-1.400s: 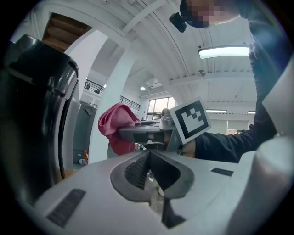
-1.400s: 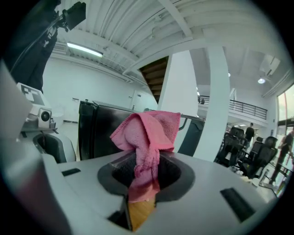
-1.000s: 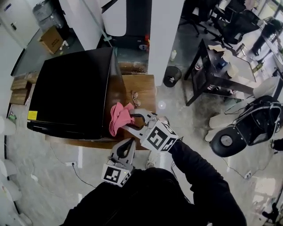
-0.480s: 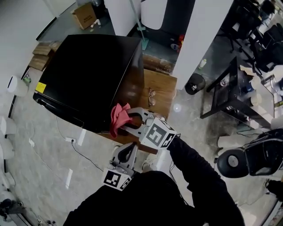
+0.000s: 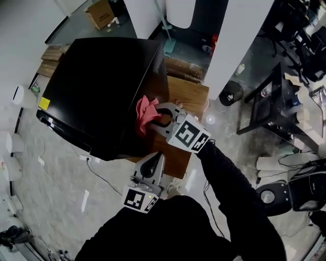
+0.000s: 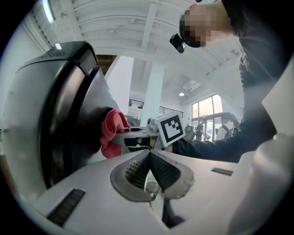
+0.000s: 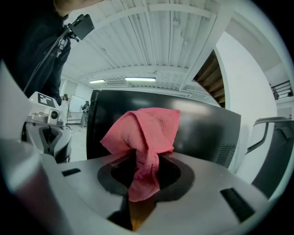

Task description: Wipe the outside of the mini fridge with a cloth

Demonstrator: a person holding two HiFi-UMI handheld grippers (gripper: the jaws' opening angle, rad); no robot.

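The person's dark sleeve (image 5: 229,188) fills the bottom of the head view and hides the hand behind each tool. The left gripper (image 5: 155,158) sits closest, low beside the table edge. Its ribbed grey pads (image 6: 138,167) are pressed together with nothing between them.

Just past it, the right gripper (image 5: 154,115) is clamped on a pink cloth (image 7: 144,133). The cloth is soft and nubbly like terry. It is bunched into a loose fold above the jaws, with a tail hanging down into the gap, and its lower end is lost in shadow there. The cloth (image 5: 146,113) lies against the right side wall of the mini fridge (image 5: 97,86), near the upper edge. In the left gripper view it looks to be touching.

The fridge is a glossy black box with rounded corners and a small yellow sticker (image 5: 45,103) on top near the front. A vent grille (image 7: 223,153) shows on one wall. It stands on a wooden table (image 5: 191,97), which it mostly hides.

Beyond, on the pale stone floor, stand a round black bin (image 5: 230,93) and a cardboard box (image 5: 100,14) cut off by the frame.
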